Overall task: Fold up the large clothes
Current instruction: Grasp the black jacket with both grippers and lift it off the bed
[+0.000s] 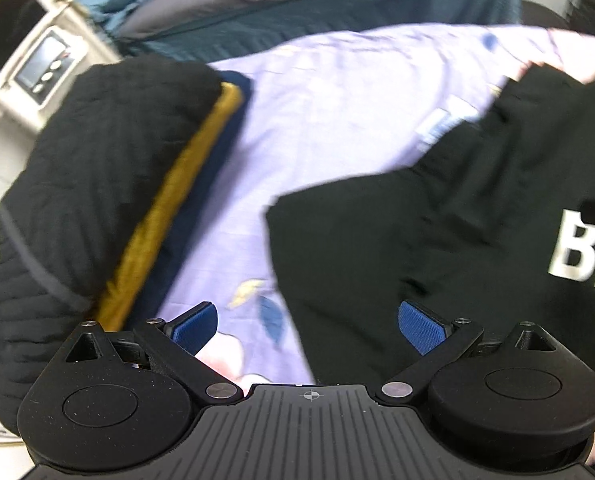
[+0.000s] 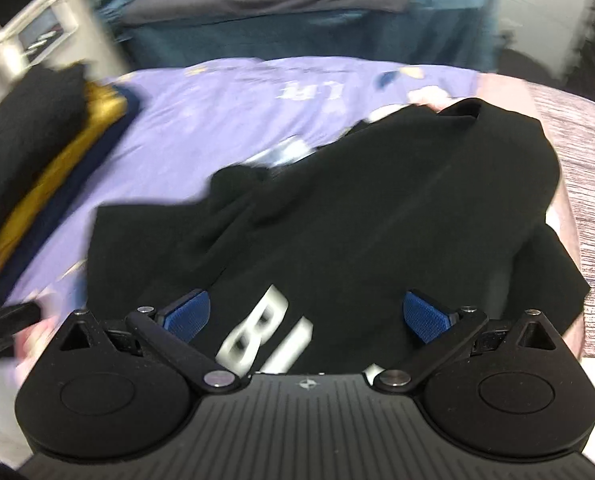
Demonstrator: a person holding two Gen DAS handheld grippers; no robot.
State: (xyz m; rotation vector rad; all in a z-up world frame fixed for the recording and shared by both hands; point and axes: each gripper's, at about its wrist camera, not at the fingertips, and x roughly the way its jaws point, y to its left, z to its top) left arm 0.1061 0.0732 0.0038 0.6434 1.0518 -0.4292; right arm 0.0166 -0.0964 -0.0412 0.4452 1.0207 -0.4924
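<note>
A black garment with white letters point(image 2: 357, 216) lies crumpled on a lilac bedsheet point(image 2: 201, 120). It also shows in the left wrist view point(image 1: 457, 220) at the right. My right gripper point(image 2: 305, 316) is open and empty, hovering over the garment's near part by the letters. My left gripper point(image 1: 309, 328) is open and empty, above the garment's left edge and the lilac bedsheet point(image 1: 337, 112). Both views are motion-blurred.
A stack of folded clothes, black on top of mustard and navy point(image 1: 97, 184), sits at the left on the sheet; it also shows in the right wrist view point(image 2: 37, 152). A blue bed with grey bedding point(image 2: 297, 12) stands behind. A white cabinet point(image 1: 29, 52) is at the far left.
</note>
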